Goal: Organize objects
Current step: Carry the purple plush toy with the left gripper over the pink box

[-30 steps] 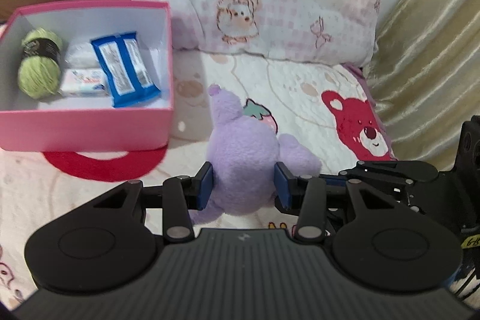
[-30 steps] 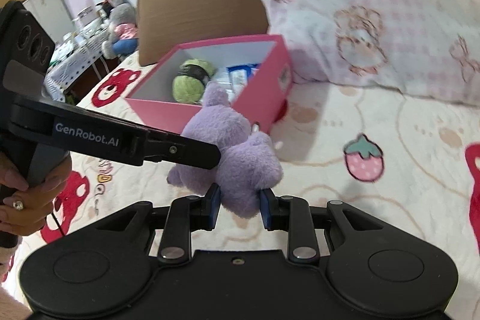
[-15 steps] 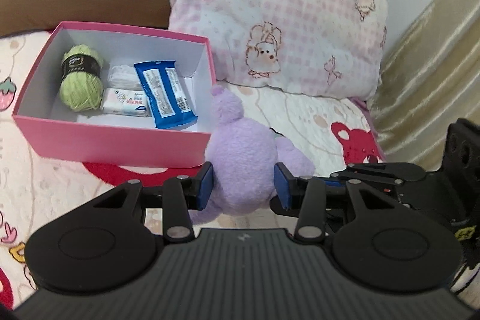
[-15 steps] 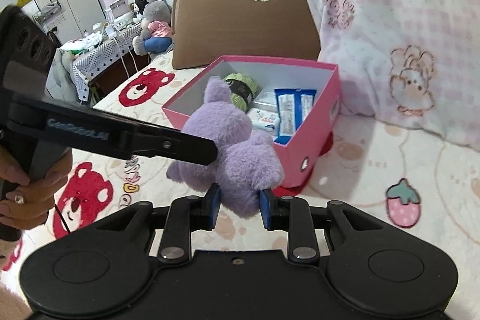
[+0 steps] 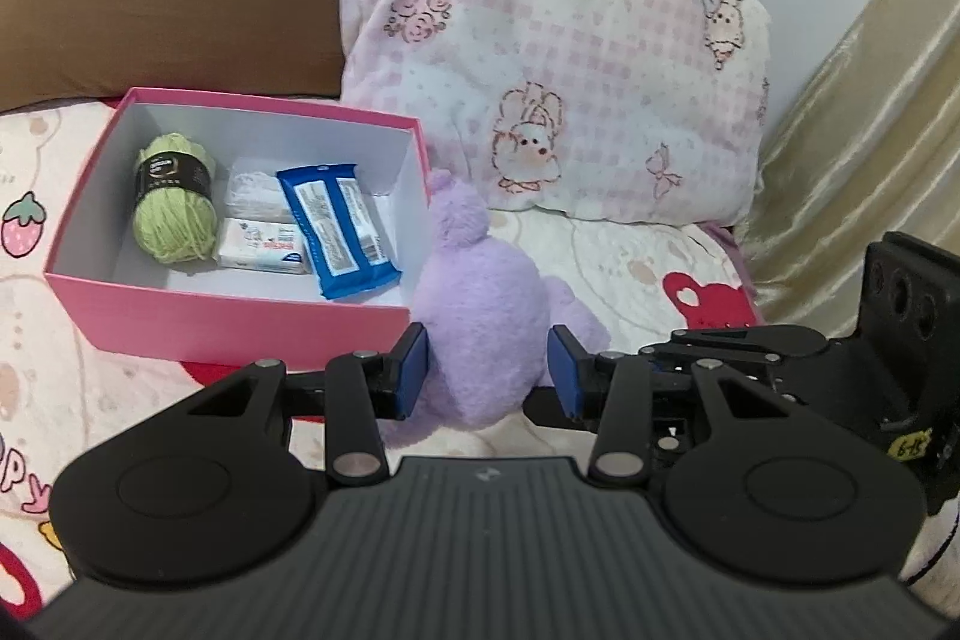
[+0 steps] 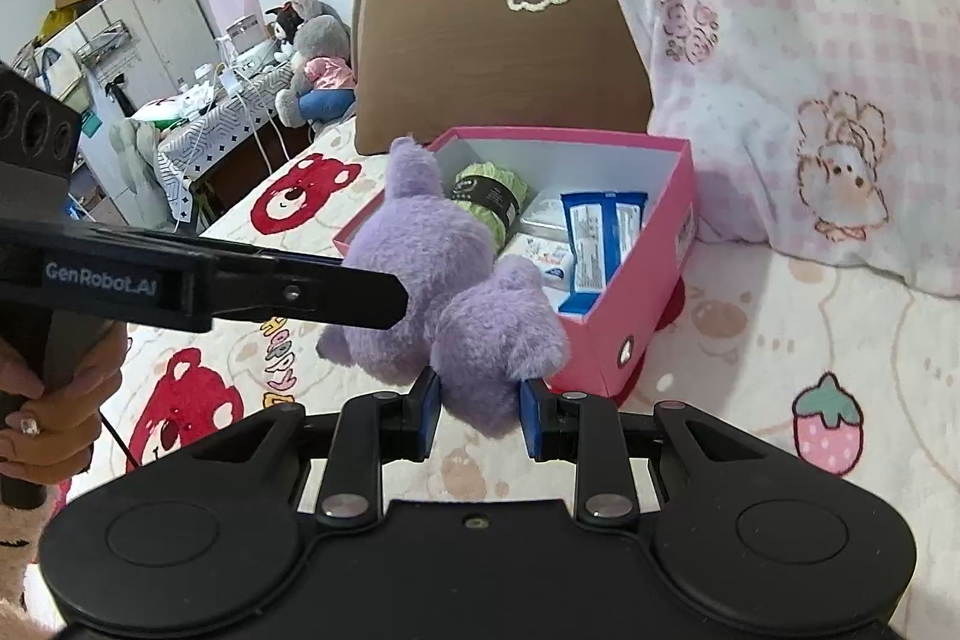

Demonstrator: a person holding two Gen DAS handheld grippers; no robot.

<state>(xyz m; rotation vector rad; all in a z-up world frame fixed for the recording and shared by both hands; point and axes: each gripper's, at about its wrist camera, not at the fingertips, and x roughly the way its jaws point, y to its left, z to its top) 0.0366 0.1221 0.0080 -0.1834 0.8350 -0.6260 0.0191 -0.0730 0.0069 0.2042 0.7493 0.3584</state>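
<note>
Both grippers are built of matte black plastic, blue pads on the fingertips [image 5: 413,370], silver screws at the linkage pivots. "GenRobot.AI" is printed in white along the left gripper [image 6: 414,304]. A black cable is seen below the hand [image 6: 54,400].

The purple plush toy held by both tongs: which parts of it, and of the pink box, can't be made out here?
- Purple plush toy: its face shows in neither view; only its fuzzy back and limbs show.
- Toy's underside: left wrist view, hidden behind the left tongs.
- Pink box: right wrist view, the toy covers its near left corner.
- White packet: print too small to read.
</note>
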